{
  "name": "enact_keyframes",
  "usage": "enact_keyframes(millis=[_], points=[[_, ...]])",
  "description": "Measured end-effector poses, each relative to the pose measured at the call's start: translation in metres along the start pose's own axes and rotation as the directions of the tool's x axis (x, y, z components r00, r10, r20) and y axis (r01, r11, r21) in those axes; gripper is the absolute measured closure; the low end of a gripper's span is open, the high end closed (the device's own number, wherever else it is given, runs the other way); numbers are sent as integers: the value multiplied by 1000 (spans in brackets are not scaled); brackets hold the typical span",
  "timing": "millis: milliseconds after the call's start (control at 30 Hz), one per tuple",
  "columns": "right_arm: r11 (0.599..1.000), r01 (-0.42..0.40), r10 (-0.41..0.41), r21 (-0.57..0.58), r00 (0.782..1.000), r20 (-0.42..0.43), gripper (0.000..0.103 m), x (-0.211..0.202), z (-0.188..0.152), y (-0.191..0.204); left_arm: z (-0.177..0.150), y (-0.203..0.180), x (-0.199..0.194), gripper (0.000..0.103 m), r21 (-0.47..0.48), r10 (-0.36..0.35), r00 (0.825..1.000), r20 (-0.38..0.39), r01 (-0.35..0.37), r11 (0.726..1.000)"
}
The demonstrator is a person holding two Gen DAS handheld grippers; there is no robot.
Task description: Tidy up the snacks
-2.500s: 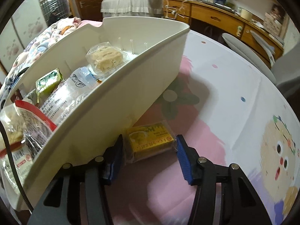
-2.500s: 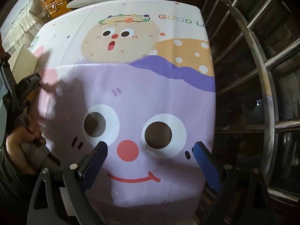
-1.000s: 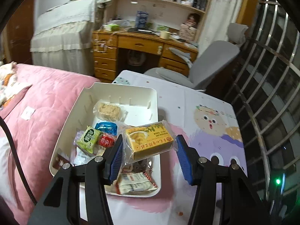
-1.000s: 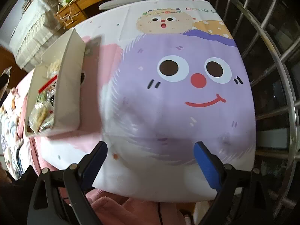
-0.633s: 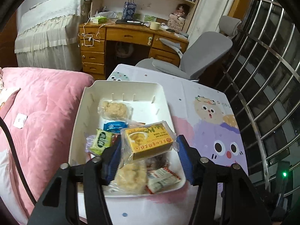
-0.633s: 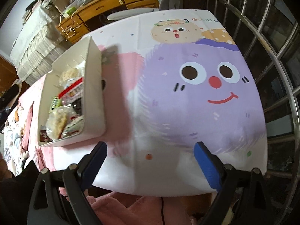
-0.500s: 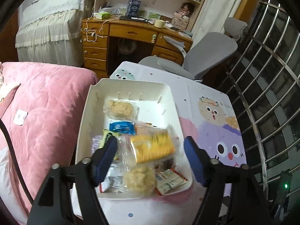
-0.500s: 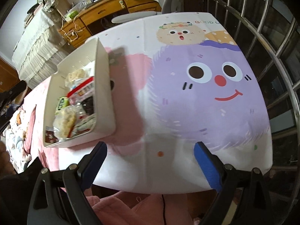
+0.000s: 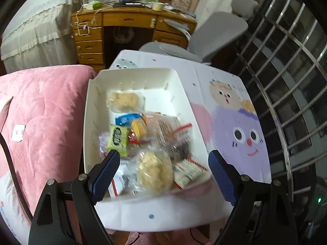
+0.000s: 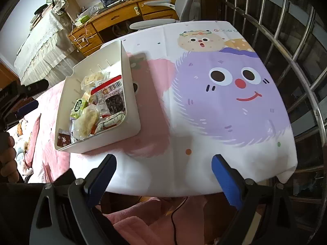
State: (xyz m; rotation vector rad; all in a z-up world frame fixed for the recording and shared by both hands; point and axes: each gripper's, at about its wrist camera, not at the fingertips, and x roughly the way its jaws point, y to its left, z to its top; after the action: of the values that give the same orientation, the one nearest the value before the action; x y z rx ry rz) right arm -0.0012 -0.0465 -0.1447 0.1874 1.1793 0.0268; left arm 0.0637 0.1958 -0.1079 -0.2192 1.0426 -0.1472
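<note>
overhead, the left tongs [image 9: 161,171] were opening, empty, above the snacks [image 9: 143,140] piled in the bin [image 9: 90,110] on the table [image 10: 204,163]; right tongs [image 10: 163,173] spread, empty. best lift clear without snagging wrappers.

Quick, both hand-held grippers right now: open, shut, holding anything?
Left hand-held gripper: jaws opening, nothing between them, above the white snack bin.
Right hand-held gripper: open, empty, above the cartoon tablecloth.
</note>
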Motion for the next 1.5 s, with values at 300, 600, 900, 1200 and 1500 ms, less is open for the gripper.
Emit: enact_keyframes(millis=[300, 600, 900, 1200, 1500], points=[[996, -78, 77, -49, 997, -14, 8, -31, 11, -23, -28, -66, -23, 7, 31, -6, 1000, -21, 6, 1000], [985, -139, 135, -107, 990, -40, 8, -72, 21, -54, -51, -136, -60, 1, 56, 96, 992, 80, -101, 993], [982, -110, 116, -151, 993, 33, 5, -118, 16, -57, -52, -160, -85, 1, 22, 136, 988, 74, -138, 990], [989, -76, 85, -129, 995, 61, 0, -131, 8, -73, -68, -174, -84, 1, 19, 169, 981, 96, -172, 985], [986, -84, 94, -147, 994, 59, 0, -122, 9, -73, -77, -173, -90, 1, -12, 226, 966, 128, -226, 974]])
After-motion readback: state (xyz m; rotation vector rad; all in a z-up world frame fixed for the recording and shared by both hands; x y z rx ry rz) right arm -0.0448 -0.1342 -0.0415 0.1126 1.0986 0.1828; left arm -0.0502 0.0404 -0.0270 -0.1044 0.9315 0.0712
